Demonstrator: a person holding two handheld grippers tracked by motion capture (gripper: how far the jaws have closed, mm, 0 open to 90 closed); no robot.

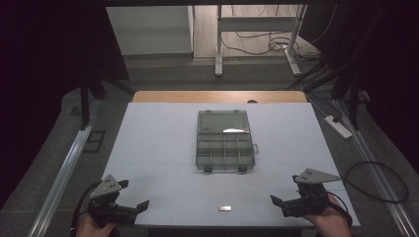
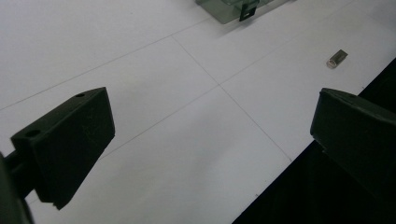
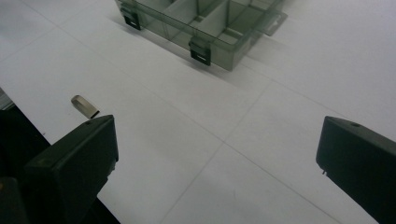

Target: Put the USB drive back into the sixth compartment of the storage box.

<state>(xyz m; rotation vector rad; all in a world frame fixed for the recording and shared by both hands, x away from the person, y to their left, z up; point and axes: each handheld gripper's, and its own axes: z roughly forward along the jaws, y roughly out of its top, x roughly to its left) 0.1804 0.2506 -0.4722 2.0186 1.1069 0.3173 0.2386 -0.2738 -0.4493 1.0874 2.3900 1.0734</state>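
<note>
A translucent grey compartment box (image 1: 225,148) lies open at the middle of the white table top (image 1: 158,138), its lid folded back away from me; its latched front also appears in the right gripper view (image 3: 210,25) and one corner in the left gripper view (image 2: 233,10). A small silvery metal piece (image 1: 225,208) lies near the table's front edge (image 2: 337,58) (image 3: 85,106). My left gripper (image 1: 133,195) (image 2: 210,140) is at the front left corner, open, holding nothing. My right gripper (image 1: 285,189) (image 3: 217,163) is at the front right, open, holding nothing.
A wooden strip (image 1: 220,96) borders the table's far side. A white power strip (image 1: 337,126) and cables (image 1: 375,182) lie on the floor to the right. White desk legs (image 1: 218,49) stand farther back. A metal rail (image 1: 64,168) runs along the left.
</note>
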